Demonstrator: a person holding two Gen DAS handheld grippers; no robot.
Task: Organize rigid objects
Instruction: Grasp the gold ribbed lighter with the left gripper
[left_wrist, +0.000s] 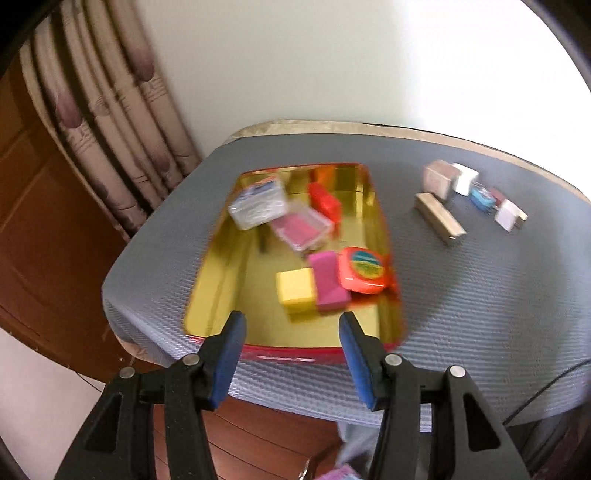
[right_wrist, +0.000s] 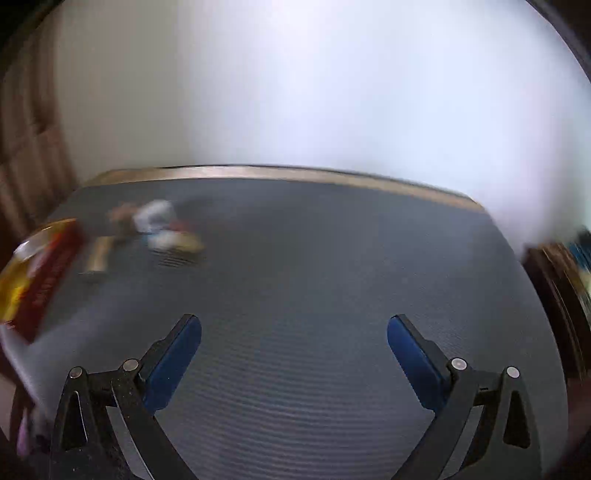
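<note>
A gold-lined red tin tray (left_wrist: 218, 258) lies on the grey mat. It holds a yellow block (left_wrist: 295, 291), a pink block (left_wrist: 328, 288), an orange tape measure (left_wrist: 364, 269), a red box (left_wrist: 325, 201), a clear case (left_wrist: 301, 227) and a white packet (left_wrist: 258, 203). Loose on the mat to the right are a wooden bar (left_wrist: 439, 218), a wooden block (left_wrist: 437, 179), white blocks (left_wrist: 465, 177) and a blue item (left_wrist: 482, 197). My left gripper (left_wrist: 291, 326) is open and empty above the tray's near edge. My right gripper (right_wrist: 294, 328) is open and empty over bare mat; the tray (right_wrist: 48, 273) and the loose pieces (right_wrist: 155, 225) are blurred at its left.
The grey mat (left_wrist: 461, 295) covers a table with a tan edge (right_wrist: 295, 171). A curtain (left_wrist: 110, 110) and a brown wooden door (left_wrist: 37, 221) stand at the left. A white wall is behind. A dark shelf (right_wrist: 554, 295) is at the far right.
</note>
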